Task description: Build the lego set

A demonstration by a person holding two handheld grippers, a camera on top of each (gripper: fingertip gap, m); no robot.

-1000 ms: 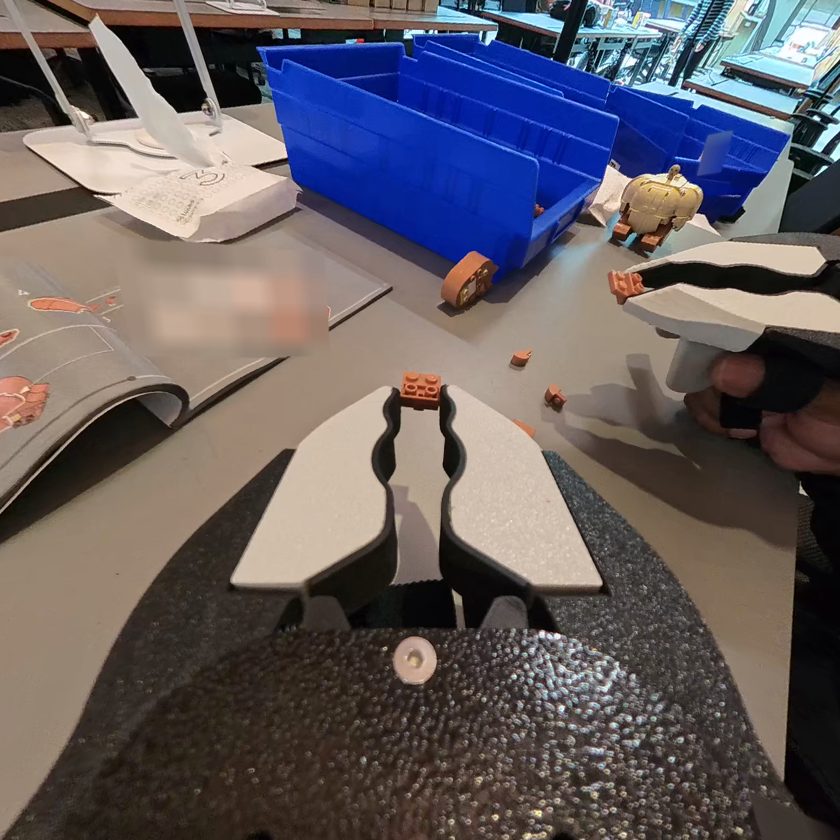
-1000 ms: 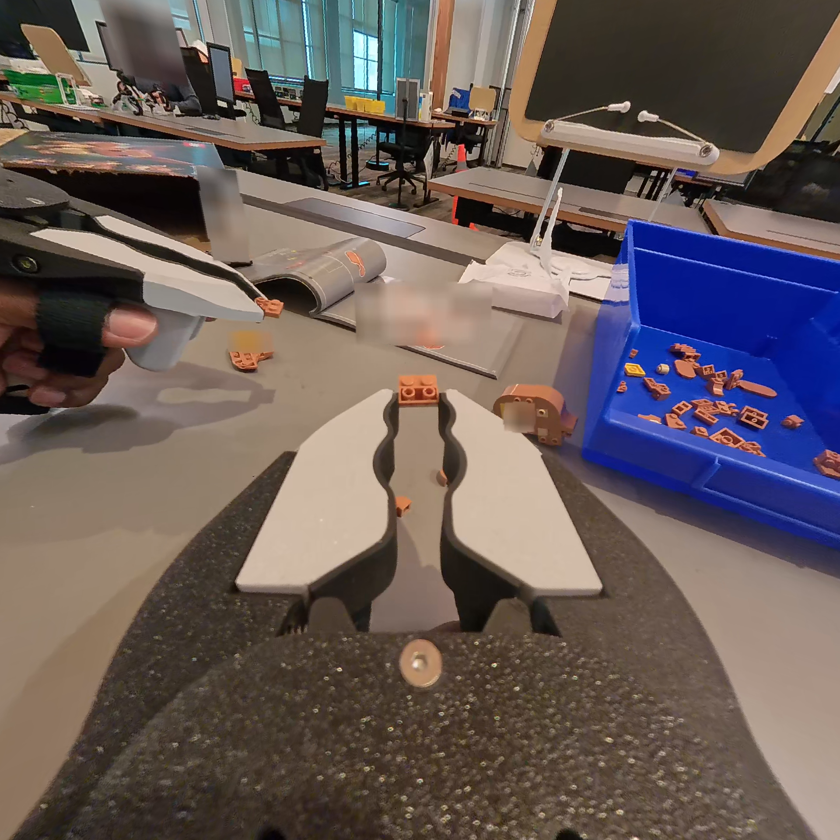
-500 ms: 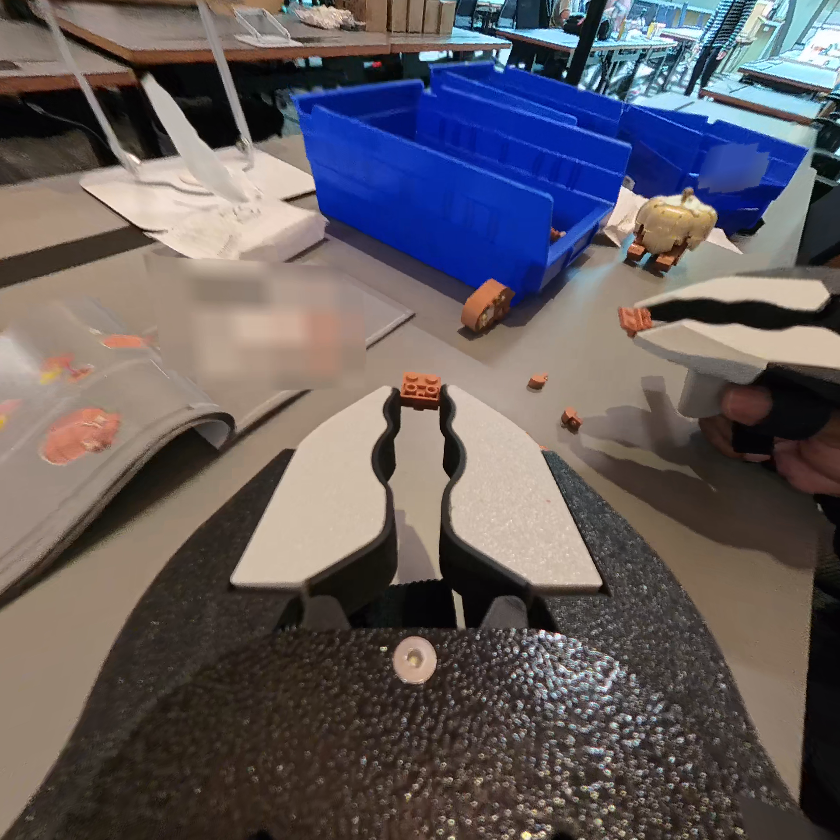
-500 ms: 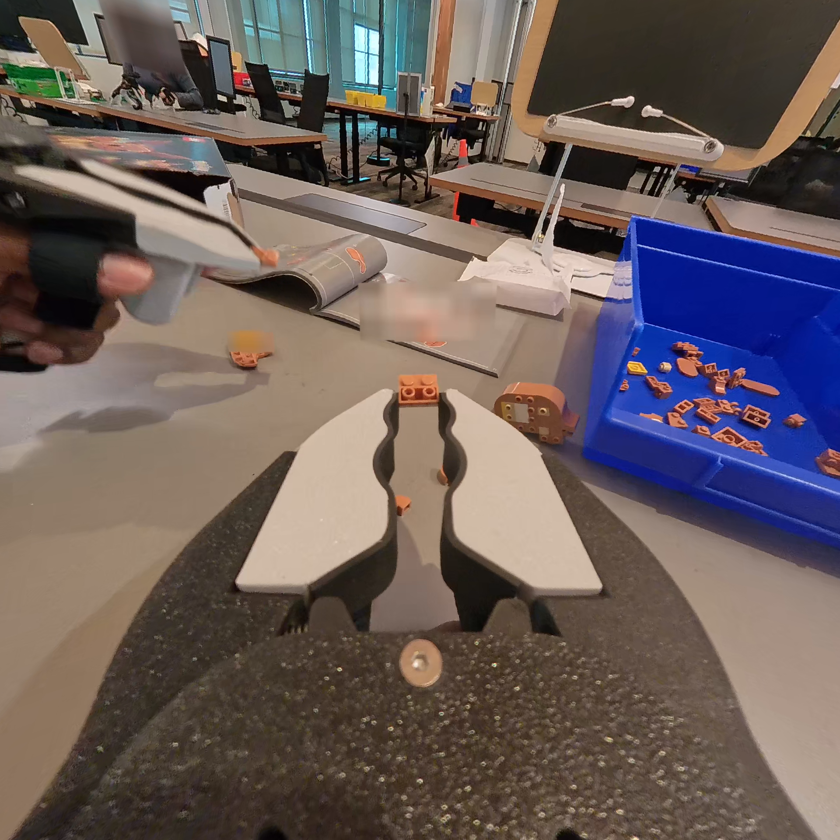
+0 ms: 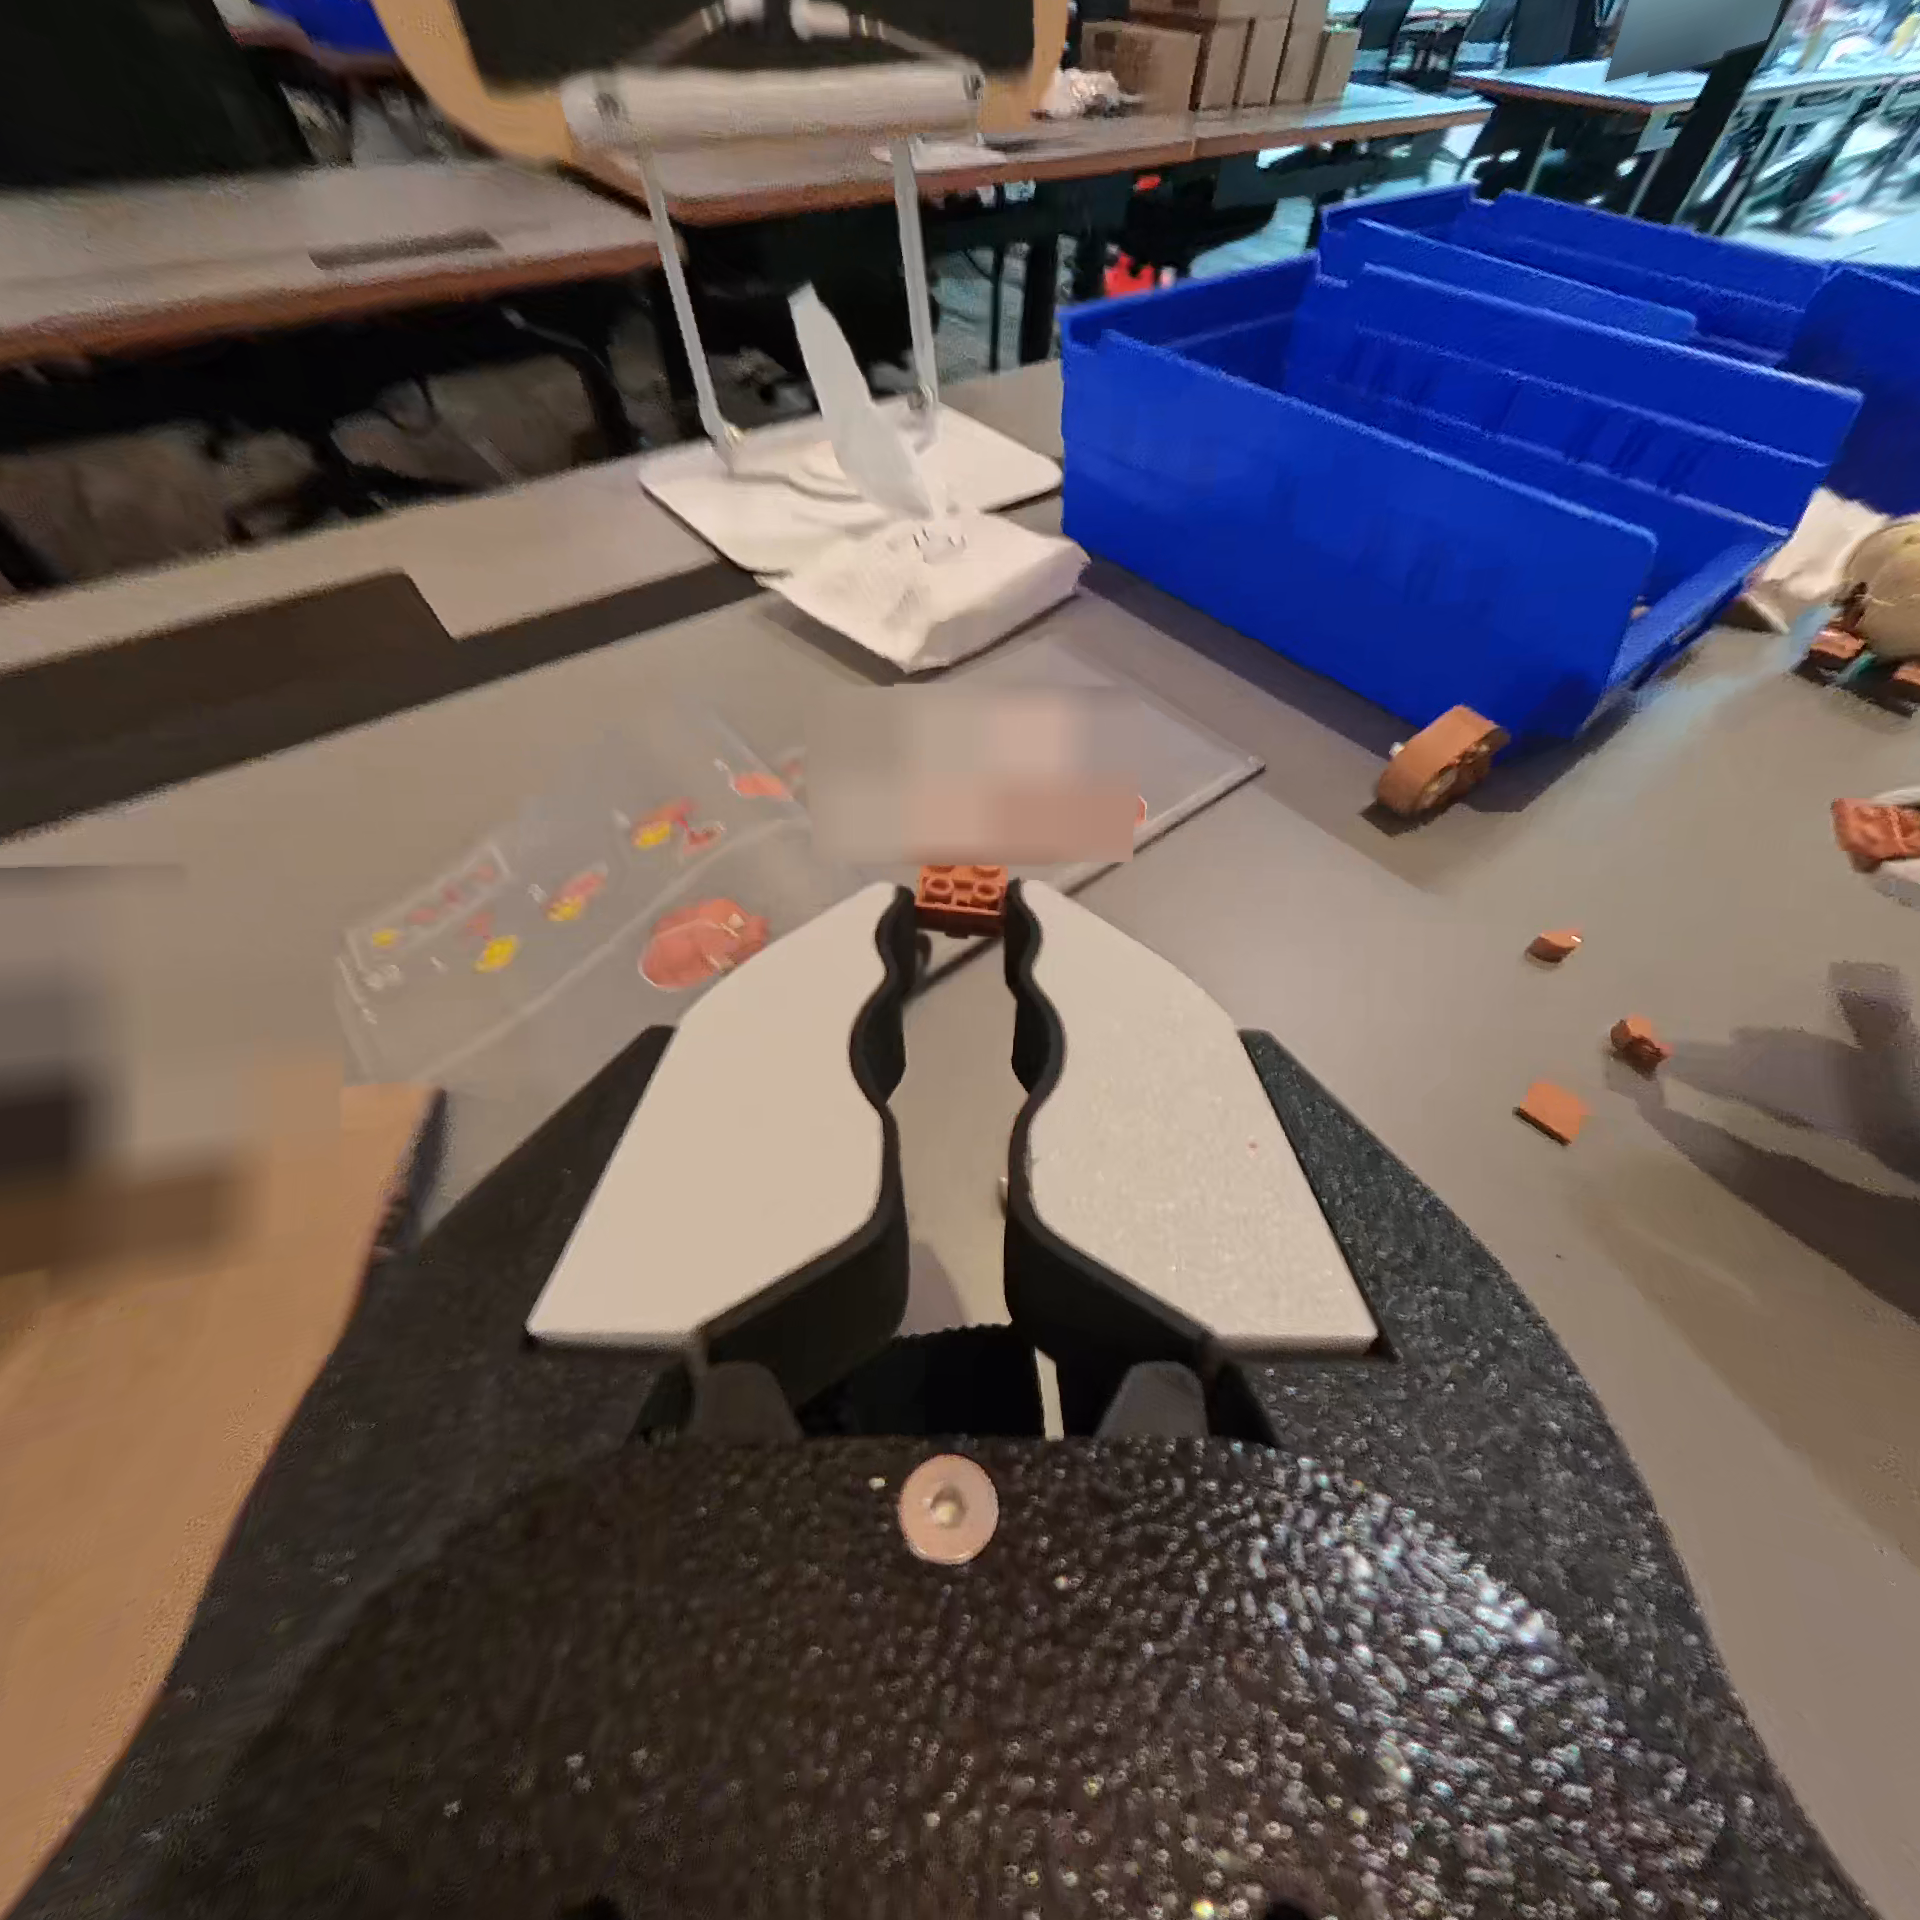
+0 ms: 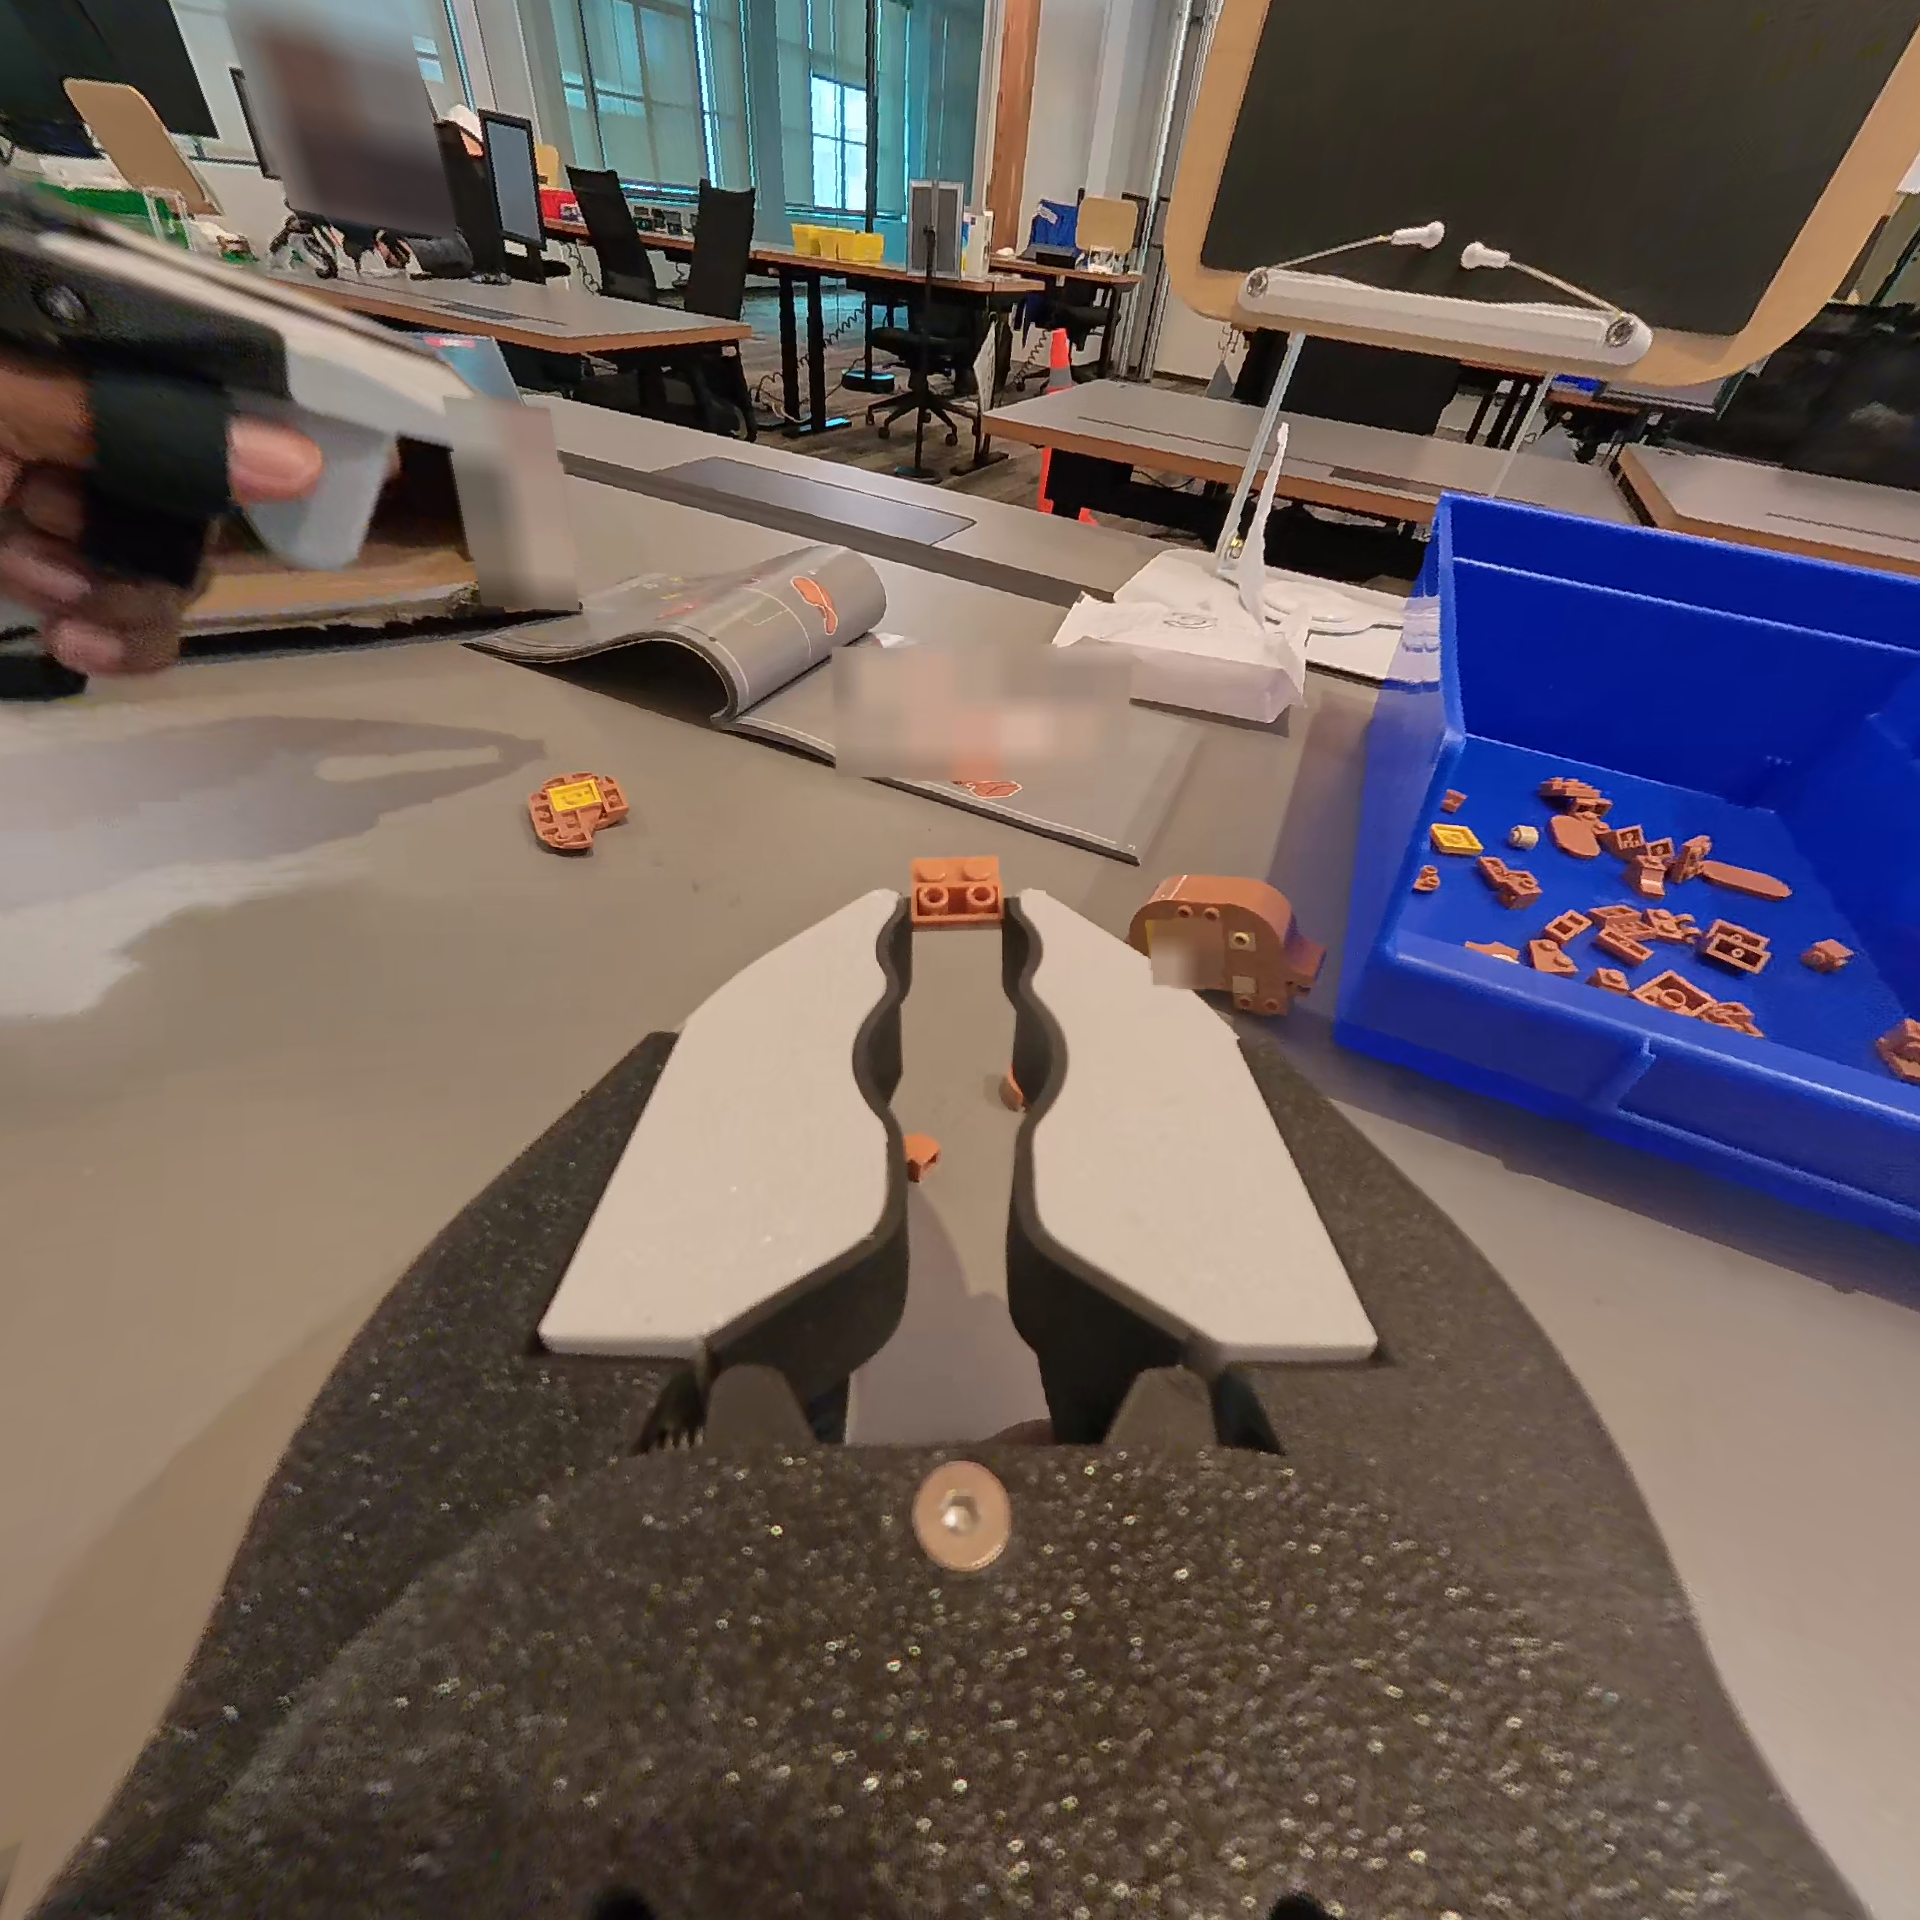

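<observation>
a blue bin [image 6: 1621, 665] of brown pieces sits right of the right gripper [image 6: 957, 902]; an open booklet [image 6: 748, 634] lies ahead. the left gripper [image 5: 960, 914] clamps a brown brick [image 5: 960, 902] at its fingertips, and the right pinches another brown studded brick [image 6: 957, 888].

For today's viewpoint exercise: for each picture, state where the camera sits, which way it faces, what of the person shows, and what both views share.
Left wrist view: on the left tool, facing the booklet; no hand shows.
Right wrist view: on the right tool, facing the blue bin; a hand holds the other tool.
Shared: booklet, bin, white stand; each tool grips a brown brick.
</observation>
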